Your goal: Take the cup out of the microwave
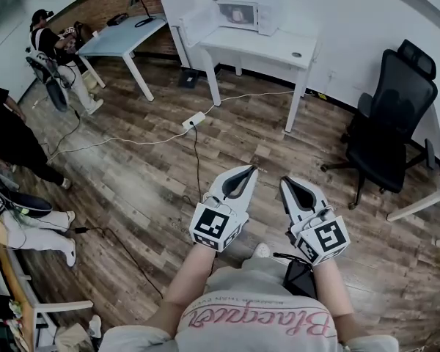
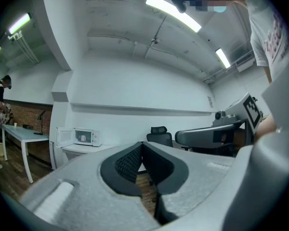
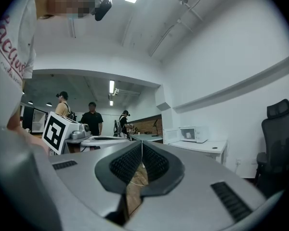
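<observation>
A white microwave (image 1: 240, 14) stands on a white table (image 1: 279, 48) by the far wall, its door (image 1: 198, 25) swung open to the left. A pale cup (image 1: 237, 15) shows inside it. The microwave (image 2: 83, 137) is small and far off in the left gripper view, and so is the microwave (image 3: 193, 134) in the right gripper view. My left gripper (image 1: 252, 170) and right gripper (image 1: 284, 182) are held side by side in front of my body, pointing level toward the table across a stretch of floor. Both are shut with nothing between the jaws.
A black office chair (image 1: 389, 127) stands right of the table. A power strip (image 1: 193, 120) and cables lie on the wood floor between me and the table. A blue-grey table (image 1: 123, 37) and several people (image 1: 9, 136) are at the left.
</observation>
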Action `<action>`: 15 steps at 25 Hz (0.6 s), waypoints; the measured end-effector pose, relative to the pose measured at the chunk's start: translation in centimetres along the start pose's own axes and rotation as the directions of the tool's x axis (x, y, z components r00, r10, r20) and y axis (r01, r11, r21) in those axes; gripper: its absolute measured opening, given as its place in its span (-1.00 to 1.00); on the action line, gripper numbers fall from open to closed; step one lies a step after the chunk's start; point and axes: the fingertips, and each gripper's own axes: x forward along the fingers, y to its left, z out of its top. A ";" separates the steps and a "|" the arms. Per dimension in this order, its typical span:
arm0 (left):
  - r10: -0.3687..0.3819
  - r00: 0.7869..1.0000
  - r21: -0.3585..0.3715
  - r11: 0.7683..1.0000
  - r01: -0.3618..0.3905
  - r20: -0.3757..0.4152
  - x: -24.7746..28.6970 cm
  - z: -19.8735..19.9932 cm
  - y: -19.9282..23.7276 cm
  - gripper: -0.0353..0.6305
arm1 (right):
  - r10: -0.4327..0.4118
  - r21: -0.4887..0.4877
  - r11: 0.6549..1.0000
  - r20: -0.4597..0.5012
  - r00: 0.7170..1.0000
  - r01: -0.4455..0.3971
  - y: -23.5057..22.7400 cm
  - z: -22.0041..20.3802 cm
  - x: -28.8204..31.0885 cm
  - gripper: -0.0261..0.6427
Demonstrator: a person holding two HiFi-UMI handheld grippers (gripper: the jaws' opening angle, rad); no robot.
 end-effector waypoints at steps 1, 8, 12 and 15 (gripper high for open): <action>0.001 1.000 0.000 1.000 -0.001 0.003 0.7 0.2 0.2 -0.88 | 0.005 -0.005 1.000 -0.002 1.000 -0.005 -0.7 0.2 0.3 -0.89; 0.020 1.000 0.004 1.000 -0.020 0.023 4.1 0.5 1.4 -0.88 | 0.043 -0.026 0.999 -0.008 0.999 -0.043 -3.8 0.4 2.0 -0.89; 0.035 0.999 -0.006 0.999 -0.035 0.021 5.1 -0.2 2.2 -0.88 | 0.040 -0.020 0.999 -0.014 0.999 -0.040 -4.9 -0.3 3.0 -0.89; 0.047 0.999 -0.020 0.999 -0.047 0.016 5.8 -0.4 2.7 -0.88 | 0.037 -0.012 0.999 -0.020 0.999 -0.037 -5.6 -0.5 3.5 -0.89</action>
